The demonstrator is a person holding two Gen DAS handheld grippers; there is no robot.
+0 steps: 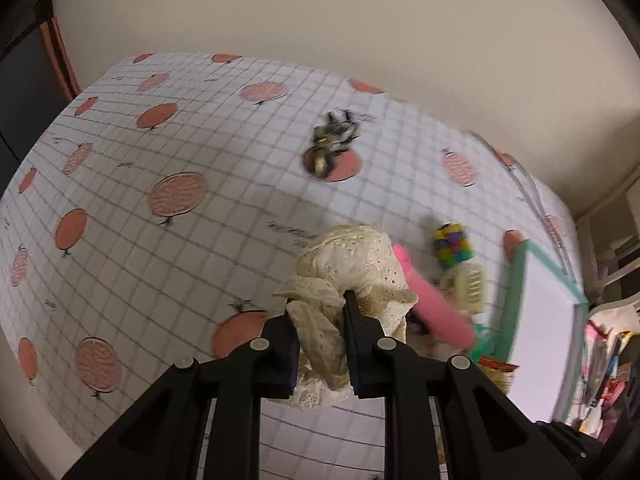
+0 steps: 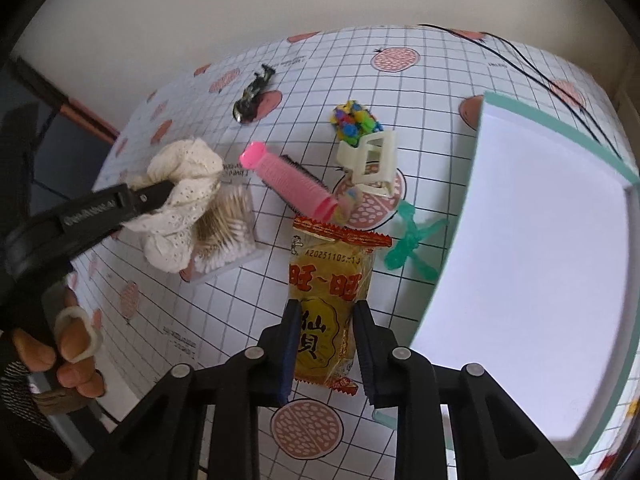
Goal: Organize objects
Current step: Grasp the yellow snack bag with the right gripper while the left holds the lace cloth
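Currently the left gripper (image 1: pixel 320 334) pinches the lace scrunchie (image 1: pixel 352 264); the right gripper (image 2: pixel 326 350) straddles the snack packet (image 2: pixel 330 280), jaws narrow, possibly not clamped. Best lift the scrunchie clear, then carry it over the tray (image 2: pixel 536 240) rim.

**What is lying on my table**

My table (image 2: pixel 436 92) is wearing a gridded white cloth printed with pink fruit. In my right wrist view, a dark hair clip (image 2: pixel 252 98) is lying at eleven o'clock, a multicoloured block toy (image 2: pixel 354 122) at twelve, with a cream claw clip (image 2: pixel 370 162) just beside it. A pink hair roller (image 2: pixel 290 180) is lying near centre, a green plastic piece (image 2: pixel 412 236) at three, touching the mint-rimmed white box (image 2: pixel 532 216).
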